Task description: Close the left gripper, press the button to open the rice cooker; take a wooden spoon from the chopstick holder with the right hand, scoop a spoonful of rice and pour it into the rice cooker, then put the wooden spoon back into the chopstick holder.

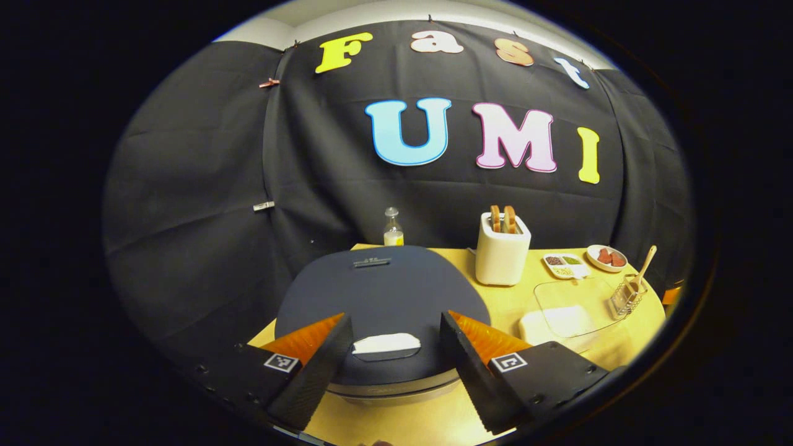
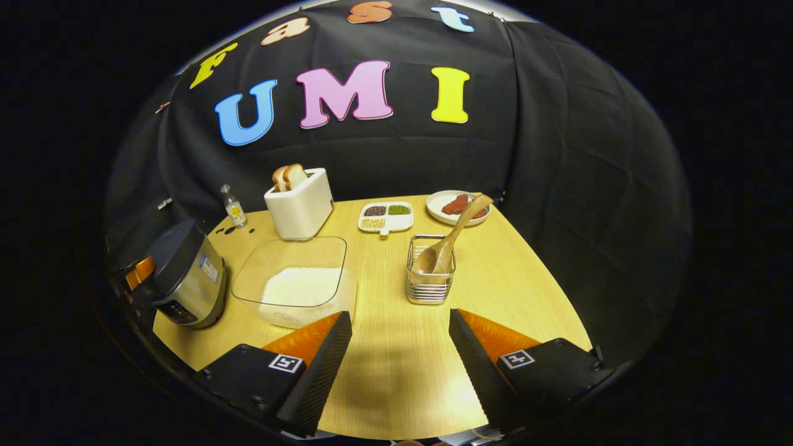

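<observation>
Okay, left gripper (image 1: 396, 356) hangs just above the front of the rice cooker (image 1: 381, 297), jaws spread wide, nothing between them. The cooker's dark lid is down; the pale button (image 1: 386, 344) at its front edge sits in the gap between the two fingers, not touched by either as far as I can tell. In the left gripper view the cooker stands at the near left of the wooden table (image 1: 539, 297).

Right gripper (image 2: 399, 350) is also wide open and empty, over bare tabletop, near the table's front edge. Ahead of it, slightly right, stands the wire chopstick holder (image 2: 430, 285) with the wooden spoon (image 2: 449, 241) in it, bowl down, handle leaning up and away to the right. Gripper and holder are apart, no contact.

Left of the holder is the clear container (image 2: 291, 272) with white rice (image 2: 302, 286) heaped in its near part; no lid visible on it. The cooker shows at the far left edge of the right gripper view, next to the container.

Back row in the right gripper view: small bottle (image 2: 233, 207) with yellow contents, white toaster (image 2: 300, 207) with two bread slices sticking up, divided dish (image 2: 386, 217) of beans or grains, round plate (image 2: 457, 207) with reddish pieces. The spoon handle's tip overlaps the plate in this view; whether it touches, cannot tell.
</observation>
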`<act>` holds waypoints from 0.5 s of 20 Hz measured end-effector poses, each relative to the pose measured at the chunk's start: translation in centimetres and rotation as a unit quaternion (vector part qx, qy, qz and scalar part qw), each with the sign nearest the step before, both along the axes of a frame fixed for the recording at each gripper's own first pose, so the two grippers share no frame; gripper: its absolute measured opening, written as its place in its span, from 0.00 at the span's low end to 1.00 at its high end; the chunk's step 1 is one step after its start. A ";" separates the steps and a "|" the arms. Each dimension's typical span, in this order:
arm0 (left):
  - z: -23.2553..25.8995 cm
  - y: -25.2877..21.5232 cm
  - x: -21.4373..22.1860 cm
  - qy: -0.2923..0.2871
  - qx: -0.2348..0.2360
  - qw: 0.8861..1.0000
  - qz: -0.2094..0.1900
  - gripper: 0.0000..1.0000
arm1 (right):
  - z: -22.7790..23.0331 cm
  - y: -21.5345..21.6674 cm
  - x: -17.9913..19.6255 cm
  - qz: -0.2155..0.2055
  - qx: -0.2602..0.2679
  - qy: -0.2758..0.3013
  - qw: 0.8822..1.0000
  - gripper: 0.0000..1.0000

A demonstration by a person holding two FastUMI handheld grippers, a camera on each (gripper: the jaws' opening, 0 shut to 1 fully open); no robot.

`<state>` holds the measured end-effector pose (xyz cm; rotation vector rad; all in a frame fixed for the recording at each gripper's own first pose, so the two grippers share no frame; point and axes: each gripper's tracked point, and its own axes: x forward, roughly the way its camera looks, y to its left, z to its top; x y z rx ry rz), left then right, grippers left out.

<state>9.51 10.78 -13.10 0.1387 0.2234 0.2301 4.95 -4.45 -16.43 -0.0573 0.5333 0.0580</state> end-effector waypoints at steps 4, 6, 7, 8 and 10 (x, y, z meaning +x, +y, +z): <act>7.4 -7.6 -1.9 -0.081 -0.018 0.995 -0.047 0.96 | 8.1 -1.3 0.8 0.011 0.009 -0.098 0.995 0.99; 9.9 -11.2 -3.2 -0.104 -0.020 0.992 -0.063 0.96 | 12.6 -1.8 0.8 0.024 0.014 -0.155 0.988 0.99; 10.8 -13.2 -3.8 -0.112 -0.023 0.991 -0.072 0.96 | 14.6 -1.9 0.5 0.032 0.019 -0.181 0.983 0.99; 11.6 -14.8 -4.6 -0.119 -0.028 0.990 -0.077 0.98 | 16.3 -2.1 0.1 0.038 0.028 -0.203 0.978 0.99; 12.5 -17.5 -6.1 -0.131 -0.034 0.987 -0.082 0.94 | 17.7 -2.4 -0.9 0.041 0.056 -0.219 0.973 0.98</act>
